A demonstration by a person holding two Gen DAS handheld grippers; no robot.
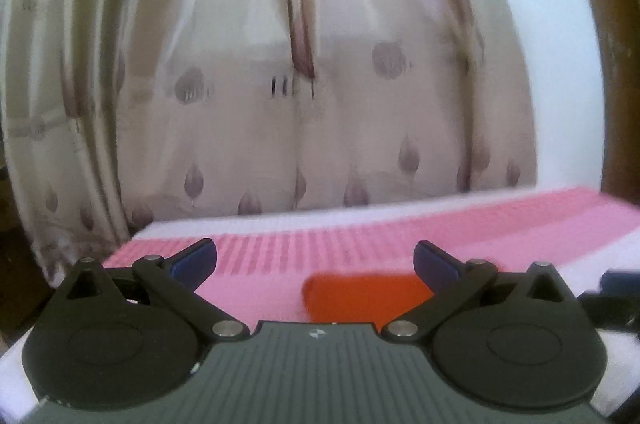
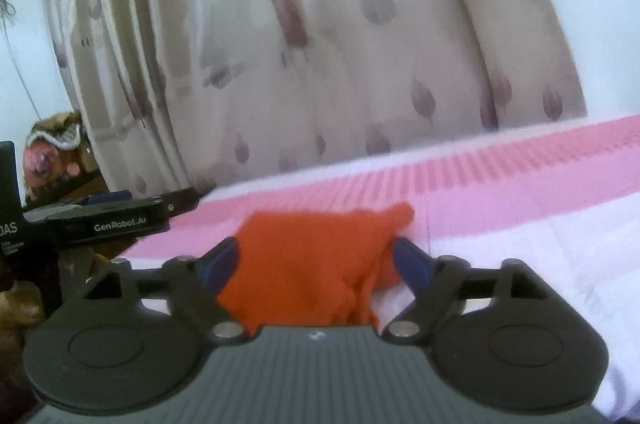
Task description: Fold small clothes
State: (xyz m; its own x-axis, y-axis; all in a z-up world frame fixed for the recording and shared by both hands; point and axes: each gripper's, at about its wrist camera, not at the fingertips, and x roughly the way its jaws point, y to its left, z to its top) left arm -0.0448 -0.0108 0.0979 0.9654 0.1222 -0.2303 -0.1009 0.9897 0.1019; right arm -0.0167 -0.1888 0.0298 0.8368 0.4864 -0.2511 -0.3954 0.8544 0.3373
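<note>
A small orange-red garment [image 2: 312,264] lies bunched on the pink and white striped cloth [image 2: 520,183] that covers the surface. In the right wrist view it sits between the blue pads of my right gripper [image 2: 316,262], whose jaws are wide open around it. In the left wrist view the same garment [image 1: 360,296] lies low and to the right, just ahead of my left gripper [image 1: 316,260], which is open and empty. The left gripper [image 2: 116,216] also shows at the left of the right wrist view, beside the garment.
A cream curtain with purple leaf prints [image 1: 280,83] hangs close behind the surface. A white wall [image 1: 540,23] and dark wooden frame [image 1: 616,63] stand at the right. Dark furniture with a floral bundle [image 2: 52,151] sits at the left.
</note>
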